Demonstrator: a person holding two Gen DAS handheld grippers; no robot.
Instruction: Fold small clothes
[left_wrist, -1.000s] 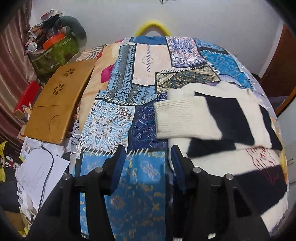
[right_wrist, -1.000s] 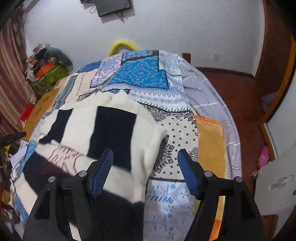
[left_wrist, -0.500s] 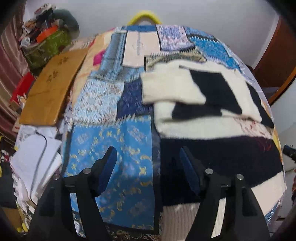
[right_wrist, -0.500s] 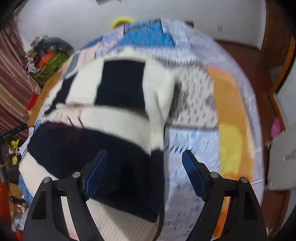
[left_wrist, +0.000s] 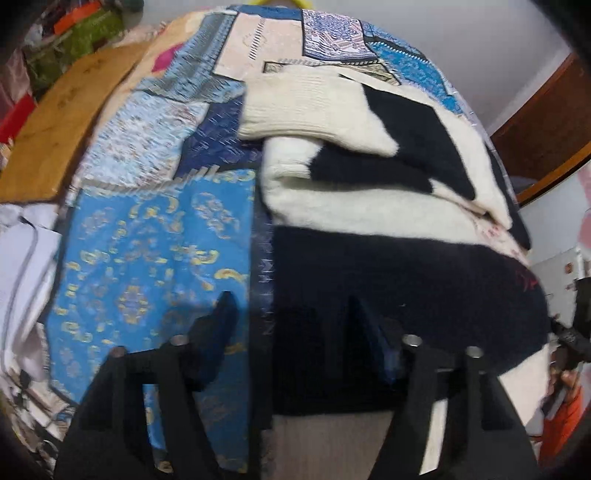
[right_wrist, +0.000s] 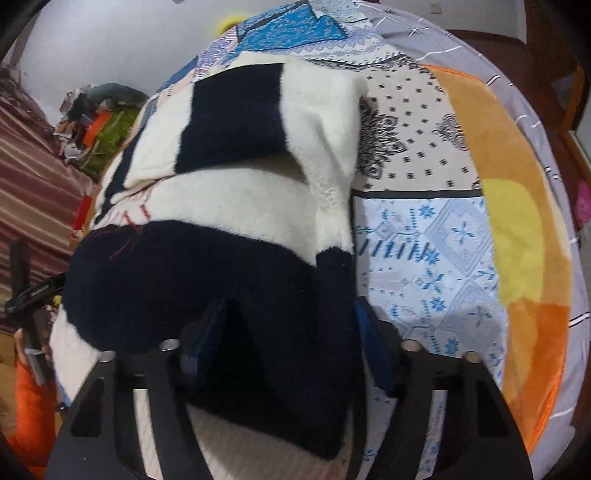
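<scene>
My left gripper (left_wrist: 291, 321) jaws just closing, astride the sweater's (left_wrist: 369, 206) near left edge, my right gripper (right_wrist: 291, 325) likewise at its right edge, grip uncertain, sweater flat on patchwork bedspread (left_wrist: 147, 258).

No readable text from my tongs; red stitching on the sweater (right_wrist: 207, 229) too blurred to read; nothing legible elsewhere.

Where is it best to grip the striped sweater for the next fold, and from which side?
Probably the two near corners of the sweater, at the dark band by the hem. Come from above, straddling each side edge: the left gripper and right gripper already sit there.
</scene>
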